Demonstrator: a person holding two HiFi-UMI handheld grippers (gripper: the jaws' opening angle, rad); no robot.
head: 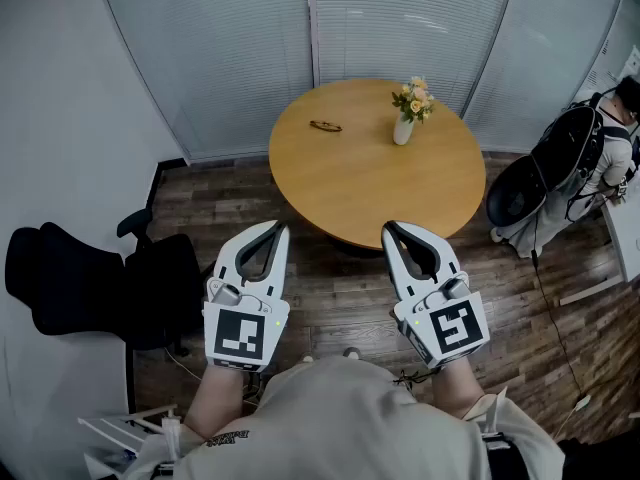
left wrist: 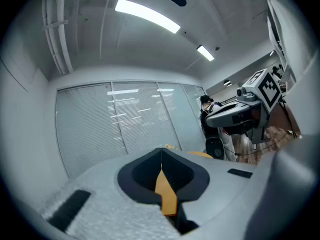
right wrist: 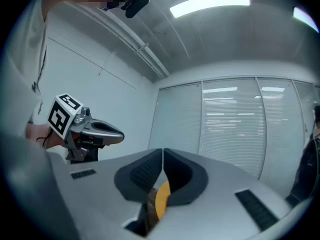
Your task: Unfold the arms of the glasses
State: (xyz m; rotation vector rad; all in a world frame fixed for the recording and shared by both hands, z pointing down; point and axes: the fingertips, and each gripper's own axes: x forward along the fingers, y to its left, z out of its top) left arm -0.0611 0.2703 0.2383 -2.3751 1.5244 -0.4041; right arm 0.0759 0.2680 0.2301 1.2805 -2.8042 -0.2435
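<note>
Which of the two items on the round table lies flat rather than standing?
The glasses, small and dark, on the left part of the table; the vase of flowers stands upright to their right.

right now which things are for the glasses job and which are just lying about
For the job: glasses on the table; left gripper and right gripper, both shut and empty.
Just lying about: flower vase, black office chair.
</note>
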